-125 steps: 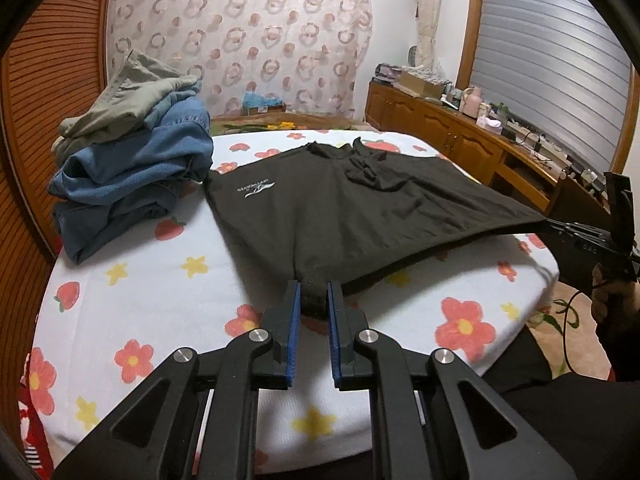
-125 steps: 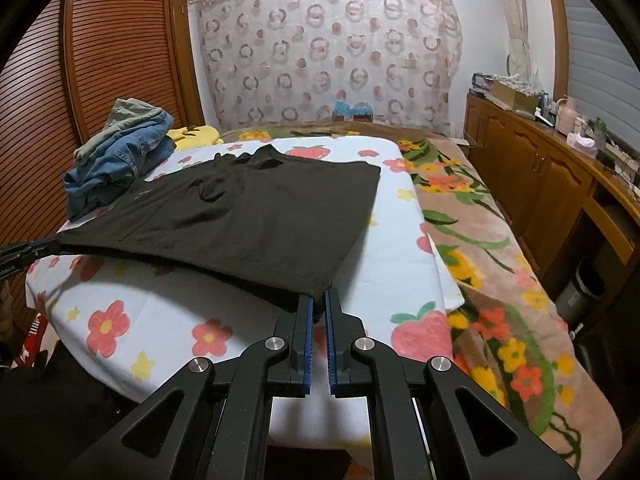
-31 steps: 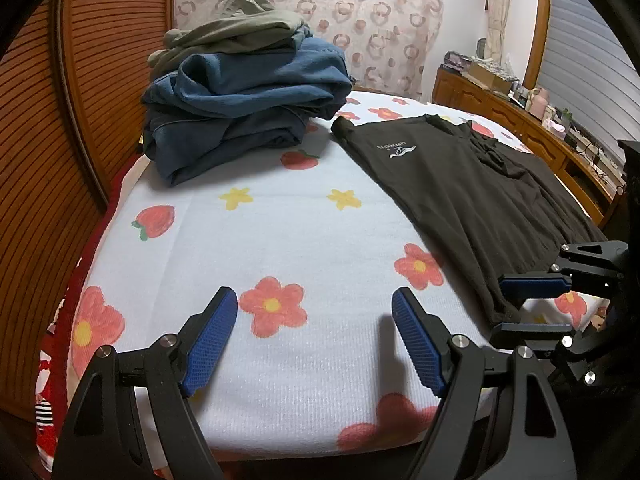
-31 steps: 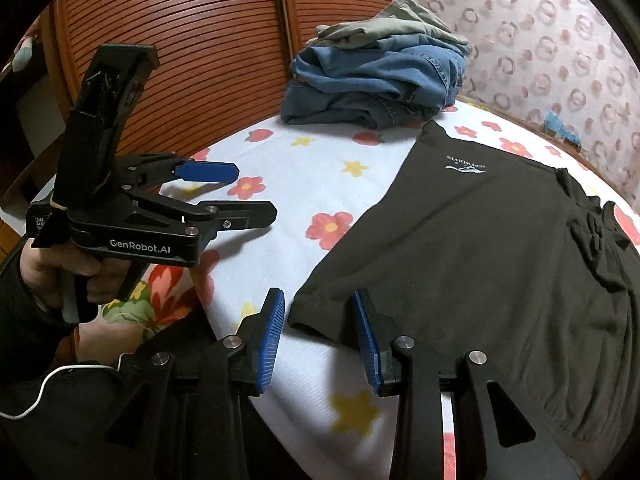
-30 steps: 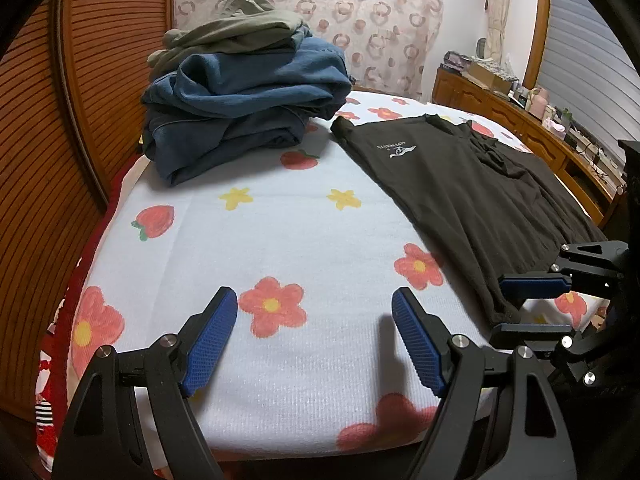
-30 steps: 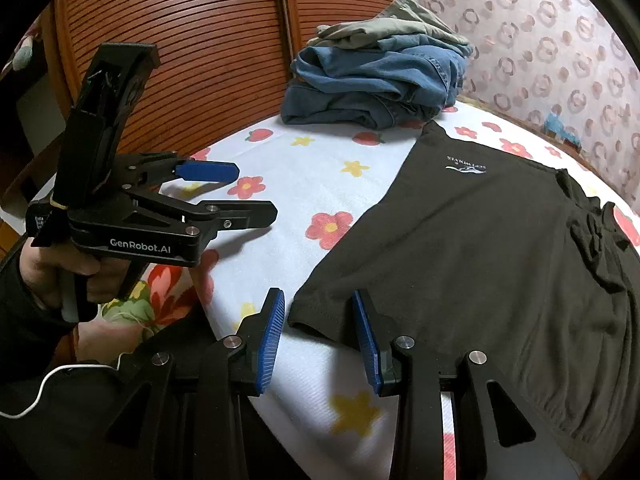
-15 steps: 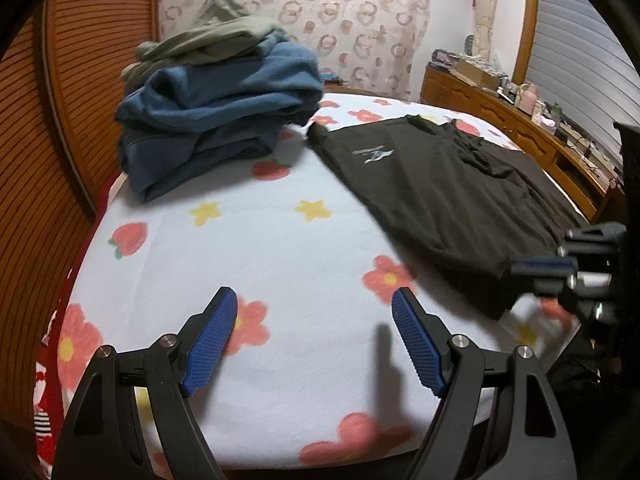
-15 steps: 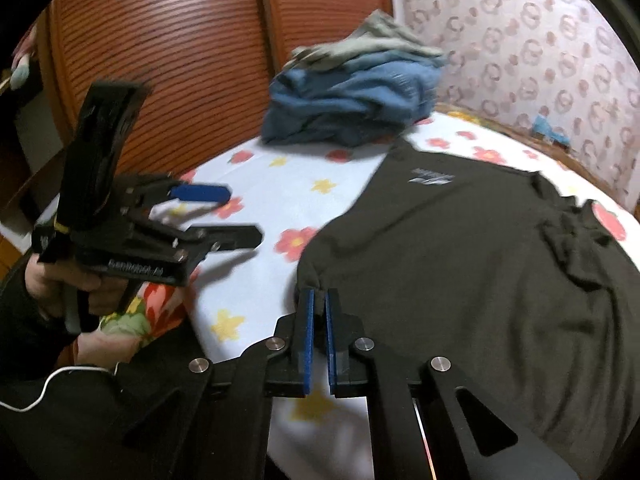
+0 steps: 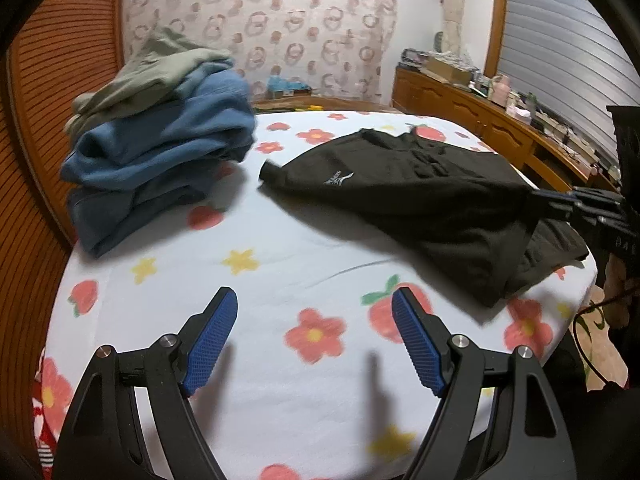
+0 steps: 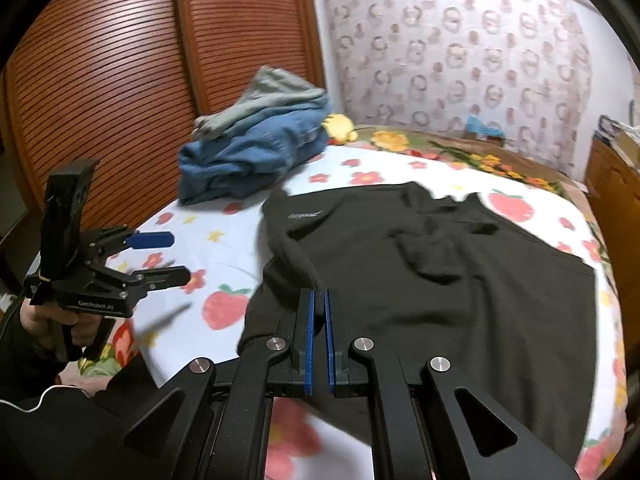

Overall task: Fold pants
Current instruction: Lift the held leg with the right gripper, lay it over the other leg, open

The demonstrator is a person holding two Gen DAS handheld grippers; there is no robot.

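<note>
The black pants (image 10: 460,280) lie on the flowered sheet (image 9: 280,264), with a small white logo near the far left corner; they also show in the left wrist view (image 9: 420,200). My right gripper (image 10: 317,312) is shut on the near left corner of the pants and lifts it, so the cloth folds over. It shows at the right edge of the left wrist view (image 9: 560,200). My left gripper (image 9: 314,332) is open and empty above the bare sheet, left of the pants; it also shows in the right wrist view (image 10: 168,258).
A stack of folded jeans and a grey-green garment (image 9: 156,152) sits at the far left of the bed (image 10: 256,152). A slatted wooden wardrobe (image 10: 120,80) stands to the left. A wooden sideboard with clutter (image 9: 500,120) runs along the right.
My right gripper has shut on the pants' near corner and raised it toward the middle, bunching the cloth. My left gripper stays open and has swung a little to the right.
</note>
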